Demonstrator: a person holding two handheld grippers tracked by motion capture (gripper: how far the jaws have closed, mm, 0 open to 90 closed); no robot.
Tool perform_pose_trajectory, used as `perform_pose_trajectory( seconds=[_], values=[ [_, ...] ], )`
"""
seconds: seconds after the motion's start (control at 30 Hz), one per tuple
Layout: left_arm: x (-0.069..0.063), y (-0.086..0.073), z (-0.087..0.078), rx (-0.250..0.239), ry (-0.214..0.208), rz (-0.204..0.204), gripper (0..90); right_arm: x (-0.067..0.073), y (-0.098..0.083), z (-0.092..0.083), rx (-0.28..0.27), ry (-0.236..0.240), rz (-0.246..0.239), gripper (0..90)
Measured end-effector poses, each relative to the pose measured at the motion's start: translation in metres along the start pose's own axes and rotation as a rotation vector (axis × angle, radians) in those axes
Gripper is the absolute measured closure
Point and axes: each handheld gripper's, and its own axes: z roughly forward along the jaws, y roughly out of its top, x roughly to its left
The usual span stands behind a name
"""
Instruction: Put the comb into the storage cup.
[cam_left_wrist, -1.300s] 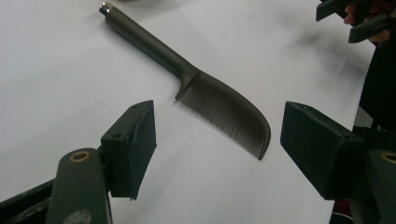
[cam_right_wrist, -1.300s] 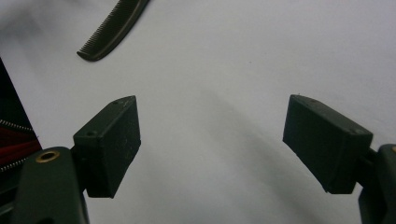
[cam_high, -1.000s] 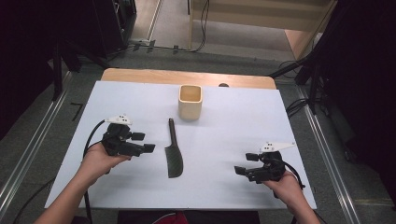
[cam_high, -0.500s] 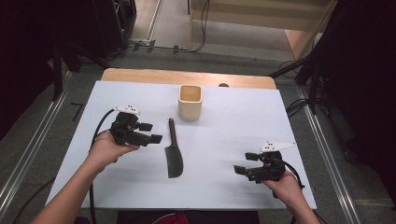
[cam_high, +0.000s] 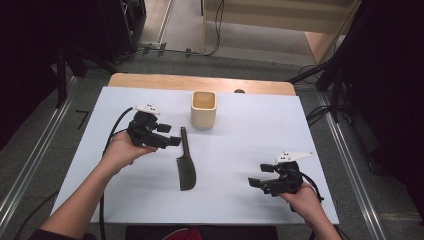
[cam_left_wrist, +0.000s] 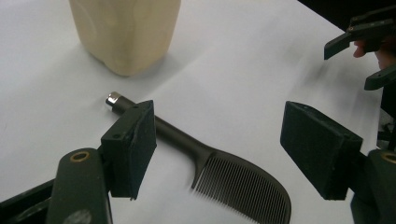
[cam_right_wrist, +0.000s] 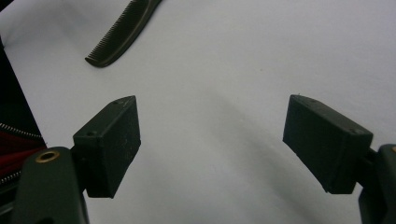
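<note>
A dark comb lies flat mid-table, its thin handle pointing toward a pale square cup behind it. In the left gripper view the comb runs between the jaws, handle tip near the cup. My left gripper is open, hovering just left of the comb's handle, with nothing gripped. My right gripper is open near the table's front right, over bare white surface. The comb's toothed end shows at the top left of the right gripper view.
The white table top has a wooden strip along its far edge. Metal rails run along both sides on the floor. A red item sits at the near edge. The right gripper shows far off in the left gripper view.
My left gripper has moved forward and right, from the front left of the table up to the comb's handle. The right gripper and the comb have stayed put.
</note>
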Motion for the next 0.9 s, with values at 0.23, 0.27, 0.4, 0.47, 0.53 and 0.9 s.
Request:
perform_pose_trajectory(
  seconds=[0.23,0.27,0.4,0.47,0.53,0.9],
  values=[
    [0.004,0.007,0.011,0.008,-0.005,0.013,27.9,0.001,0.002,0.001,-0.008,0.011,0.010,17.2],
    [0.005,0.008,0.012,0.009,-0.012,0.012,27.9,0.001,0.002,0.001,-0.006,0.009,0.005,17.2],
    [0.007,0.014,0.018,0.022,-0.005,0.006,27.9,0.001,0.002,0.002,-0.002,0.012,0.000,17.2],
    [0.008,0.017,0.021,0.031,-0.001,-0.002,27.9,0.001,0.002,0.001,-0.005,0.015,0.000,17.2],
    [0.010,0.020,0.024,0.022,-0.002,-0.019,27.9,0.001,0.002,0.001,-0.006,0.015,0.001,17.2],
    [0.010,0.027,0.037,0.005,-0.047,0.051,34.4,0.000,0.002,0.001,-0.001,0.006,-0.001,17.2]
  ],
)
